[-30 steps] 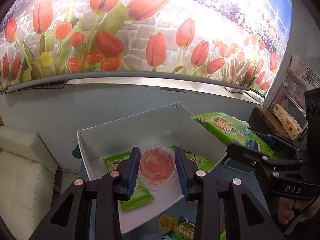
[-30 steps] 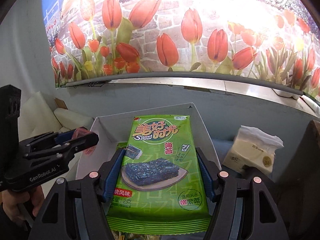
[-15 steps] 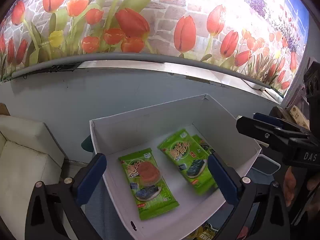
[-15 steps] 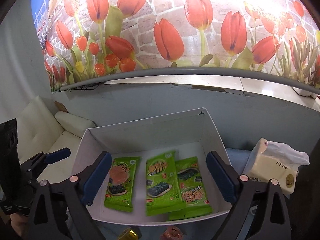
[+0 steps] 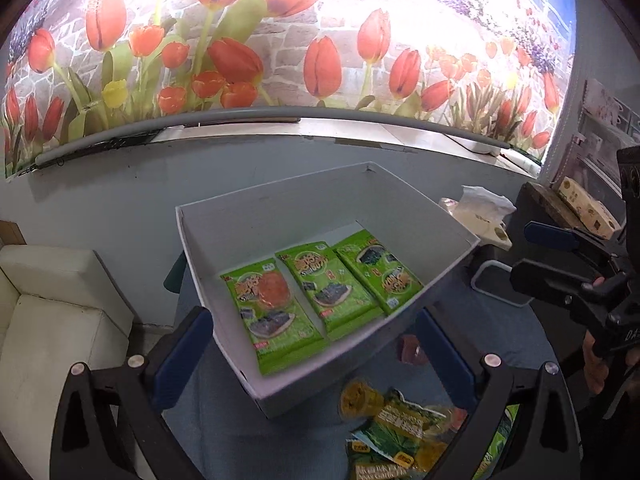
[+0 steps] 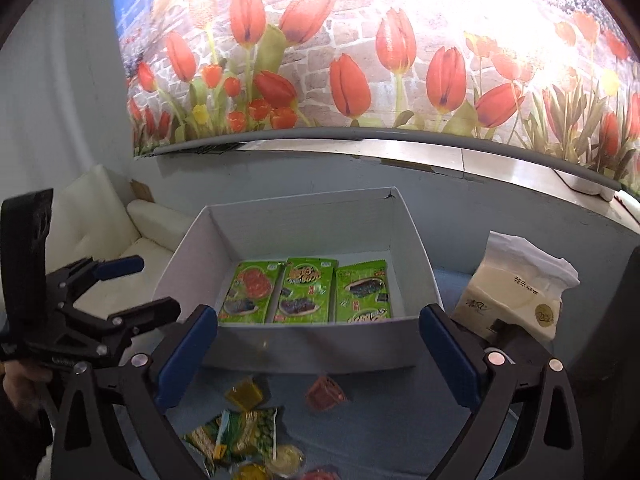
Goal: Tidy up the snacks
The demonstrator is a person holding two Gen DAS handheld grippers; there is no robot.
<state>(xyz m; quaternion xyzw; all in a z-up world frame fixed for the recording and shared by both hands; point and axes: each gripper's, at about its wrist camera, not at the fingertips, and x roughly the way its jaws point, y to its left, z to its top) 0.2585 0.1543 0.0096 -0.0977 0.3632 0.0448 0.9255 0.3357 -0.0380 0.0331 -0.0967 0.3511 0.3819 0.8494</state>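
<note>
Both my grippers spread wide and empty, short of the white cardboard box (image 6: 304,352).

Nearest me, loose snacks lie on the blue tabletop (image 6: 380,432) before the box's near wall: a yellow jelly cup (image 6: 243,395), a red jelly cup (image 6: 325,393), and a crinkled green snack bag (image 6: 240,432). My left gripper (image 5: 316,354) and right gripper (image 6: 316,354) both hang with jaws released, bare tabletop between fingers. Inside the box, three green seaweed packets (image 6: 302,292) lie flat side by side, a pink jelly cup (image 5: 273,290) on the leftmost. Only the right view shows the cream tissue pack (image 6: 516,296) fully, right of the box.
</note>
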